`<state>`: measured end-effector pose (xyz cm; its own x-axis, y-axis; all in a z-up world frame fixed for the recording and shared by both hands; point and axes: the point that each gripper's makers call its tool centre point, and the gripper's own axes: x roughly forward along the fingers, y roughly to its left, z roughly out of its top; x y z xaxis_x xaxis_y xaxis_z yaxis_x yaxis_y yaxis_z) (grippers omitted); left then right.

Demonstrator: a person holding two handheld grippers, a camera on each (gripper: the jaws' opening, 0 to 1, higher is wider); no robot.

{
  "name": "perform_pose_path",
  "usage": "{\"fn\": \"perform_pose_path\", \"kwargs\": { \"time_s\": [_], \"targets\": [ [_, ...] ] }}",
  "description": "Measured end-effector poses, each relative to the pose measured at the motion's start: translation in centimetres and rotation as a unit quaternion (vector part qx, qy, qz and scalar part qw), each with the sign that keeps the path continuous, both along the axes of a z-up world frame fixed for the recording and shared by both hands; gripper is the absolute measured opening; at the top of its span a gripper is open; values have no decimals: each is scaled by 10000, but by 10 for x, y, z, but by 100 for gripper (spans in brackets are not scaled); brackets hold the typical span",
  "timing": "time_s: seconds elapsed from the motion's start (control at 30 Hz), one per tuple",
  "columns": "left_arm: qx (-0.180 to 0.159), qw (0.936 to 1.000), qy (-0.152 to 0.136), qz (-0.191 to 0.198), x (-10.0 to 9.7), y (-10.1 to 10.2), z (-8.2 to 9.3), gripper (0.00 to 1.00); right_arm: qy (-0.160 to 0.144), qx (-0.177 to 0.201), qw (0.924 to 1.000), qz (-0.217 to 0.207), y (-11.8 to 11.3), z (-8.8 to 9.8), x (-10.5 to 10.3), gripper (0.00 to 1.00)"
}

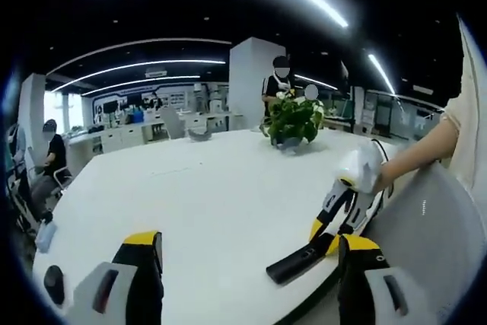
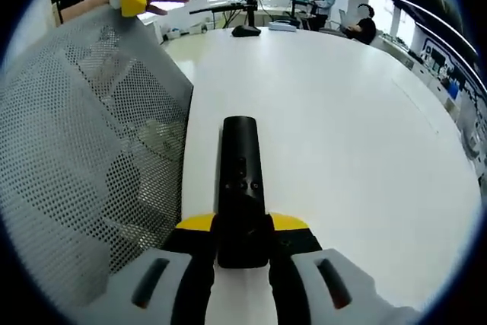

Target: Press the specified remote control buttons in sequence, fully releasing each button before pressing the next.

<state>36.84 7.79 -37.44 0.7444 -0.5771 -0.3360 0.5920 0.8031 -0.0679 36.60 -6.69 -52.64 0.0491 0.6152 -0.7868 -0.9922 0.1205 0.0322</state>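
Left gripper view looked across a large, smooth white table point(image 1: 205, 188) with a rounded edge, in an open office lit by long curved ceiling strips. A grey mesh chair back point(image 2: 84, 165), perforated all over with small round holes, stood against the table's edge in the right gripper view. Far across the table sat a leafy green potted plant point(image 1: 293, 121). The left gripper point(image 1: 247, 264) hovered low over the table near its edge, its two black, yellow-tipped jaws spread wide apart with nothing between them. The right gripper point(image 2: 242, 235), also black with yellow tips, had its jaws drawn in narrow and clamped on the near end of the remote control point(image 2: 241, 188). The remote was a slim, matte black bar with rounded corners, lying flat on the white surface close to the table edge beside the chair, its far end pointing away across the table. A small cluster of dark buttons showed on its upper face; no lettering or brand mark on it could be read.
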Motion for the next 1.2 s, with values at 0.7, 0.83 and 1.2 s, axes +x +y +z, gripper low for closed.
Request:
{"fn": "perform_pose_path", "kwargs": {
  "time_s": [0.7,0.83,1.2],
  "targets": [
    [185,9998,23,5,4,1,-2,100,76,-283,9995,100,-8,1,27,25],
    [254,9997,63,-23,2,1,-5,100,91,-193,9998,36,-9,0,40,25],
    [362,9993,125,-3,3,2,-9,100,97,-199,9997,50,-8,-2,68,25]
  ]
}}
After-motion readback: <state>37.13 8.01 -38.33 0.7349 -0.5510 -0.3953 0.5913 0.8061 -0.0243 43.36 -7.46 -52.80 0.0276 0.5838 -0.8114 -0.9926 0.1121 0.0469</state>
